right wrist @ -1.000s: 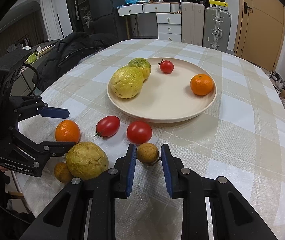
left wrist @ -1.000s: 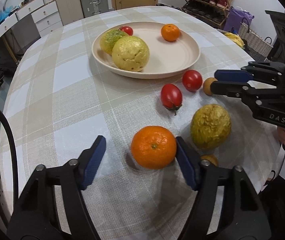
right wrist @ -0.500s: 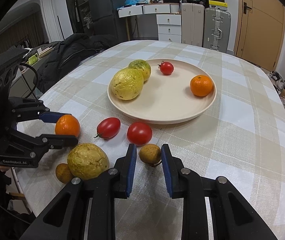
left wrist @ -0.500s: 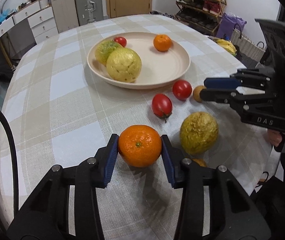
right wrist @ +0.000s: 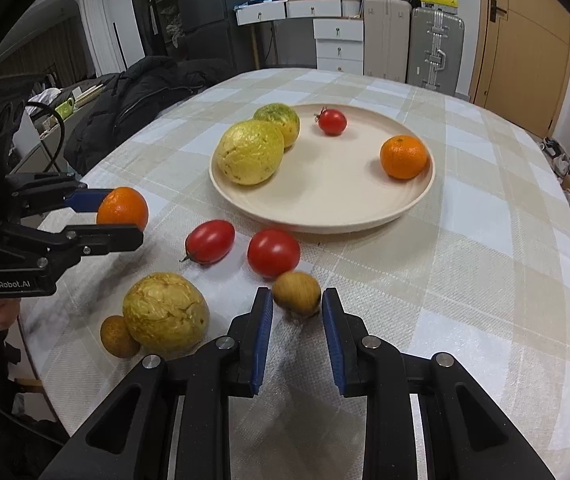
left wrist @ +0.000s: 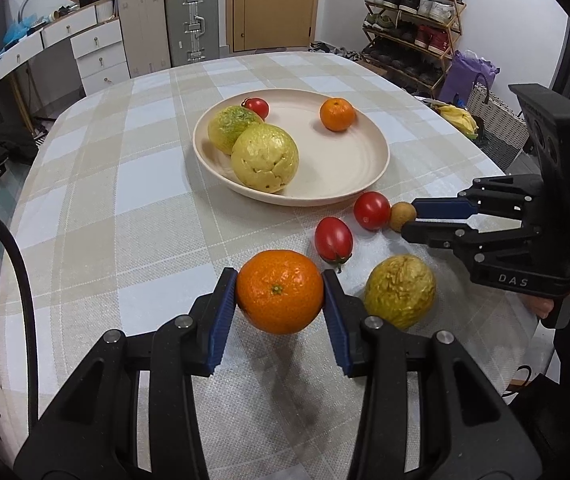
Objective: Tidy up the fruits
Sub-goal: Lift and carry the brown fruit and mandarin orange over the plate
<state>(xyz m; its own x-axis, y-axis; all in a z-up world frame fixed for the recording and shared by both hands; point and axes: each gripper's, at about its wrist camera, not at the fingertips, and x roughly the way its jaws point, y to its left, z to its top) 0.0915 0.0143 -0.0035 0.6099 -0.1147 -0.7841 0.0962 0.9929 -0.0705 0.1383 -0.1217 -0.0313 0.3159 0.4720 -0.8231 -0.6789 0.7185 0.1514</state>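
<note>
My left gripper is shut on a large orange, held just above the checked tablecloth with its shadow beneath. In the right wrist view the same orange sits in the left gripper at the left. My right gripper is shut on a small brown round fruit close to the cloth. From the left wrist view that fruit shows at the right gripper's tips. The cream plate holds two yellow-green fruits, a cherry tomato and a small orange.
Two red tomatoes lie on the cloth in front of the plate. A wrinkled yellow fruit and a second small brown fruit lie near the table's front edge. A person's hand holds the right gripper's handle.
The left gripper's jaws have closed on the large orange and raised it off the cloth. The right gripper has kept its hold on the small brown fruit in much the same place.
</note>
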